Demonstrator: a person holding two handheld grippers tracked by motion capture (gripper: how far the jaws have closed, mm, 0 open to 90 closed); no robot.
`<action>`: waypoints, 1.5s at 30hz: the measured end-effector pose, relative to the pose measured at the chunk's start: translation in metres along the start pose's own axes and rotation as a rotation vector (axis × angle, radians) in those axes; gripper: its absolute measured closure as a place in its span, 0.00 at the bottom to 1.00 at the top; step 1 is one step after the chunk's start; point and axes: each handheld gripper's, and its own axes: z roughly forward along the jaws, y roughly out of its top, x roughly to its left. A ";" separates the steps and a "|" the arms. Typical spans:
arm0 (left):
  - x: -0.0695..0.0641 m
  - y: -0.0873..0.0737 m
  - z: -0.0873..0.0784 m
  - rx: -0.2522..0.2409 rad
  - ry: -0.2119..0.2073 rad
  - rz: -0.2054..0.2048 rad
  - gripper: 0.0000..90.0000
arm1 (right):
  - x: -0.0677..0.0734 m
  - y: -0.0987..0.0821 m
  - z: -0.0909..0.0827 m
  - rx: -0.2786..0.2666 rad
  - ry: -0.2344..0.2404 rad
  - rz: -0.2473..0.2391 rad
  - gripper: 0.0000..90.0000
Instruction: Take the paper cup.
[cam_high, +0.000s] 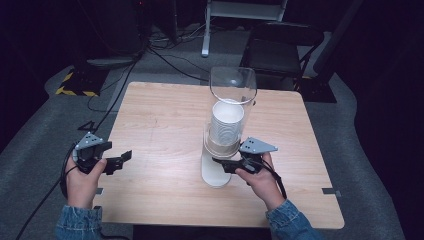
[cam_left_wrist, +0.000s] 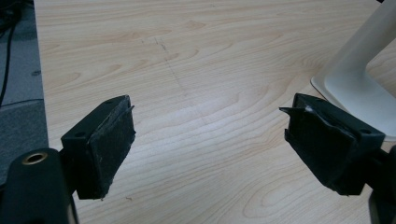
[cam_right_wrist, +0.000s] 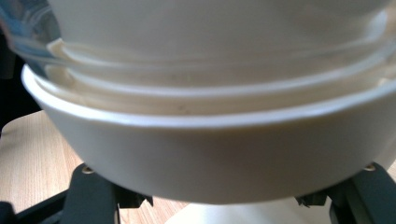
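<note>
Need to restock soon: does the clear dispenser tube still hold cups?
Yes: a stack of white cups sits inside the clear tube, filling its lower part.

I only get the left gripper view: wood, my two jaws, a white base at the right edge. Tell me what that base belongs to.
Observer: A cup dispenser: a clear tube on a white stand, with stacked white paper cups inside.
Operator: Report where the other hand-held gripper is.
Observer: The right hand-held gripper is at the dispenser's lower end, jaws apart either side of the white collar.
Operator: Say whether it has pulled a cup.
Observer: Cannot tell; the collar hides the space between its jaws.
</note>
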 end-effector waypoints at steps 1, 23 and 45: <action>0.000 0.000 0.000 0.000 0.001 0.001 0.17 | 0.000 0.000 0.000 0.000 0.000 0.000 0.39; 0.001 -0.001 0.001 0.004 -0.005 -0.002 0.17 | -0.001 -0.017 0.007 0.062 -0.010 -0.010 0.40; 0.001 -0.001 0.006 0.017 -0.009 -0.006 0.17 | 0.001 -0.020 0.003 0.076 -0.013 0.009 0.40</action>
